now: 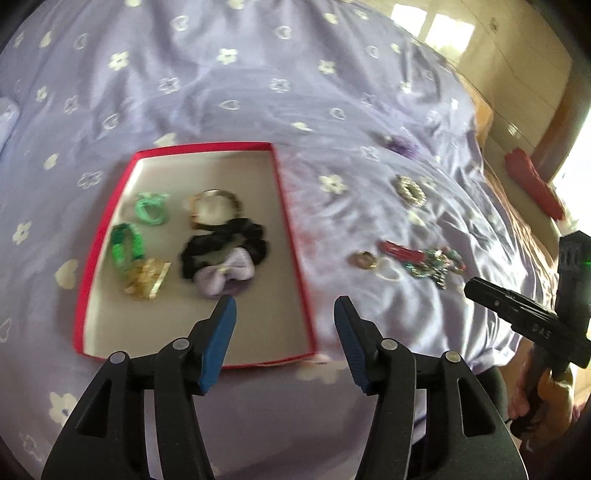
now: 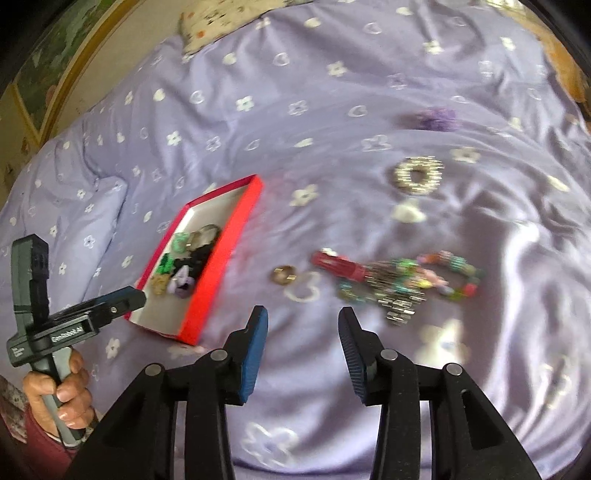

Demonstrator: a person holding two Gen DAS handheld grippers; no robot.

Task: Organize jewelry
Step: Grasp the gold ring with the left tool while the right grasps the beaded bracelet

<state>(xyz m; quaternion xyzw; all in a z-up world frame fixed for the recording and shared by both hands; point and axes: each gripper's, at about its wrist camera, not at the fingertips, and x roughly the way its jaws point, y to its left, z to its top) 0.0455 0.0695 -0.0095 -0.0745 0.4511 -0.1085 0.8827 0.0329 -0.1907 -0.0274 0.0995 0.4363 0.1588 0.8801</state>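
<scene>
A red box [image 1: 288, 206] [image 2: 221, 254] lies on the purple bedspread and holds a black scrunchie [image 1: 225, 245], a lilac bow [image 1: 229, 275], a gold bangle [image 1: 216, 208], green bands [image 1: 127, 243] and a gold clip [image 1: 147, 280]. My left gripper [image 1: 284, 314] is open and empty over the box's near right corner. My right gripper [image 2: 303, 325] is open and empty above the bedspread. Ahead of it lie a gold ring [image 2: 283, 275] [image 1: 364, 260], a red clip [image 2: 338, 266] [image 1: 400, 251] and a beaded bracelet [image 2: 417, 284] [image 1: 436, 264].
A pearl scrunchie [image 2: 419, 175] [image 1: 410, 190] and a purple scrunchie [image 2: 437, 118] [image 1: 402, 144] lie farther back on the bedspread [image 2: 332, 110]. A red cloth [image 1: 532, 184] and a wooden wardrobe [image 1: 517, 74] are at the right. A pillow [image 2: 207, 22] is at the bed's head.
</scene>
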